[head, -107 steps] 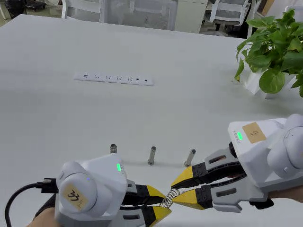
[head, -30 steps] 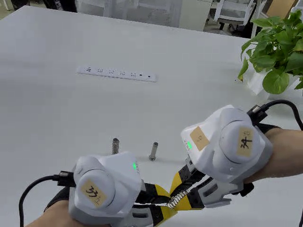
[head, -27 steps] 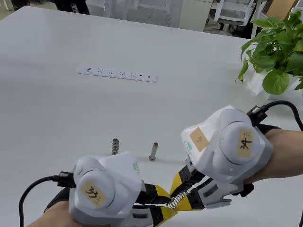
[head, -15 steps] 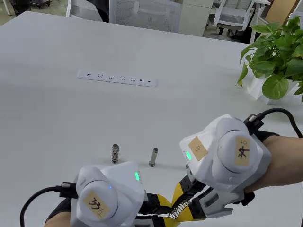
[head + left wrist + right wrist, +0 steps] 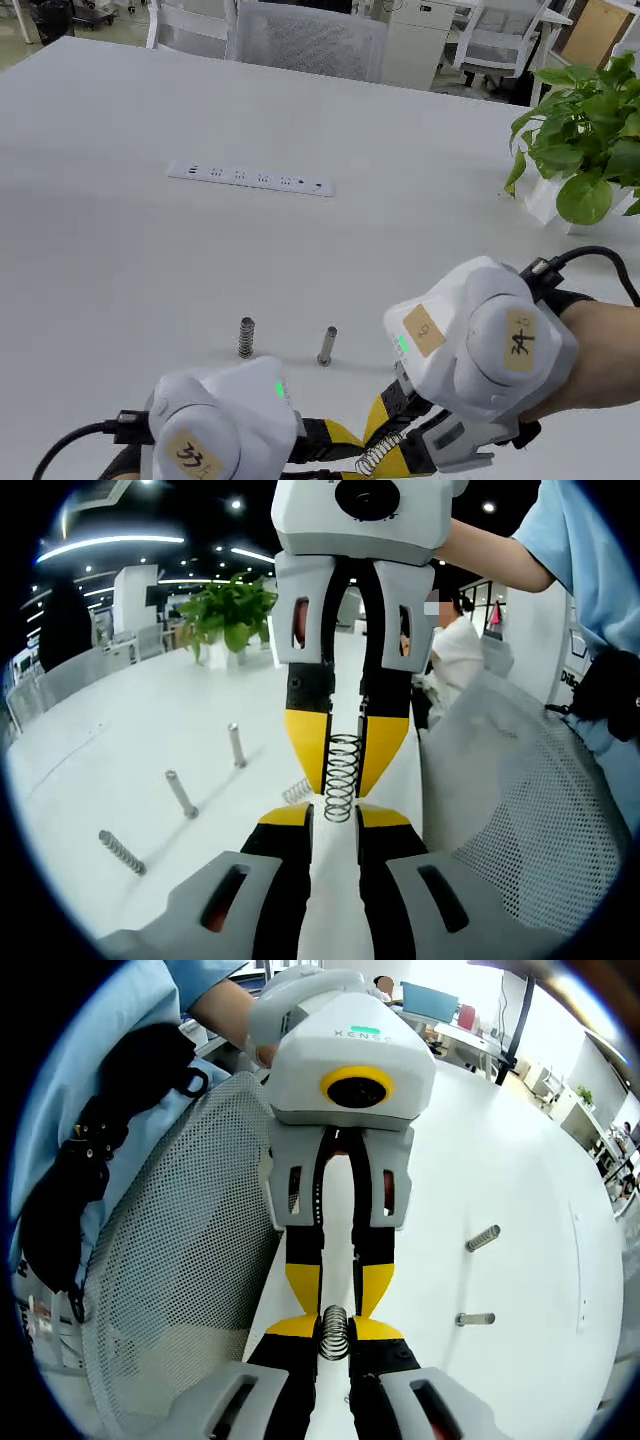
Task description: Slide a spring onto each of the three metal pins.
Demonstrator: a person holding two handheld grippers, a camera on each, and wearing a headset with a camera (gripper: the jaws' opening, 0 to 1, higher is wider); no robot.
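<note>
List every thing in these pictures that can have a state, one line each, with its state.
held spring: off the pins, gripped by both grippers
left gripper: shut on the held spring
right gripper: shut on the held spring
first pin: upright, a spring on it
second pin: upright, bare
third pin: standing, bare

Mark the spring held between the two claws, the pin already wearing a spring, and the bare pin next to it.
held spring point(image 5: 341, 777): left gripper view, middle coils.
spring-covered pin point(image 5: 246, 338): head view, coils midway up.
bare pin point(image 5: 326, 345): head view, mid-shaft.
</note>
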